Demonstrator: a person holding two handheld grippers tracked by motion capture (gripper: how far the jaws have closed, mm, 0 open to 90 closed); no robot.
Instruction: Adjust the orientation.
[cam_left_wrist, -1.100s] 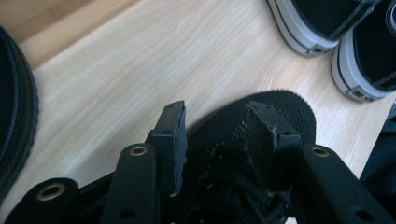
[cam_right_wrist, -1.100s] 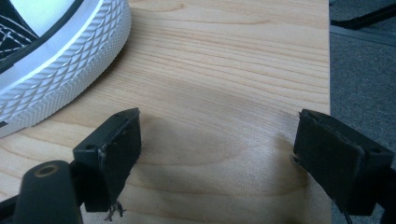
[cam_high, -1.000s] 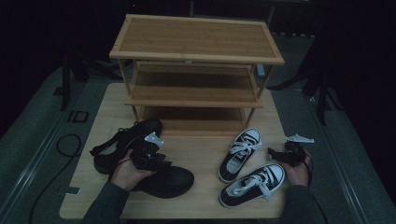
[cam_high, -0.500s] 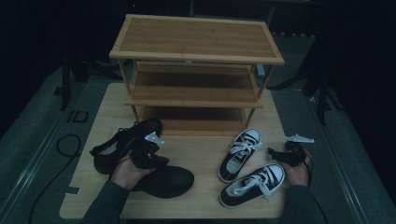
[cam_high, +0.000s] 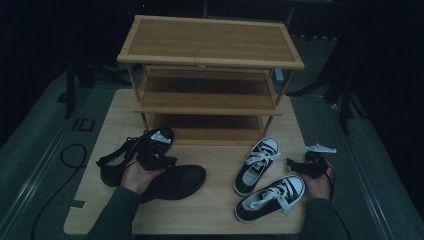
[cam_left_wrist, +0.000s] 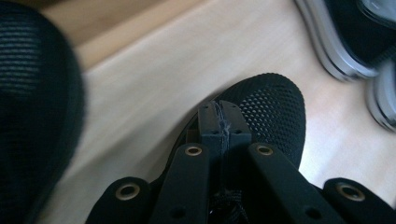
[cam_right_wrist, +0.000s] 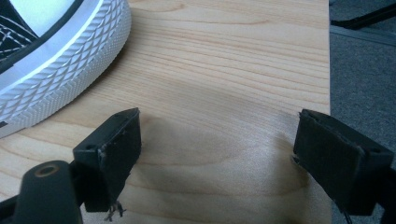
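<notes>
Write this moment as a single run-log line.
left gripper: shut over black shoe | right gripper: open above table, beside sneaker

We note a pale, matt wood-grain table (cam_right_wrist: 224, 70). The black shoe (cam_left_wrist: 273, 109) has a matt, dimpled mesh toe. The sneaker (cam_right_wrist: 70, 56) shows a white rubber-like sidewall with diamond knurling. The shelf rack (cam_high: 210, 45) looks like bamboo.
</notes>
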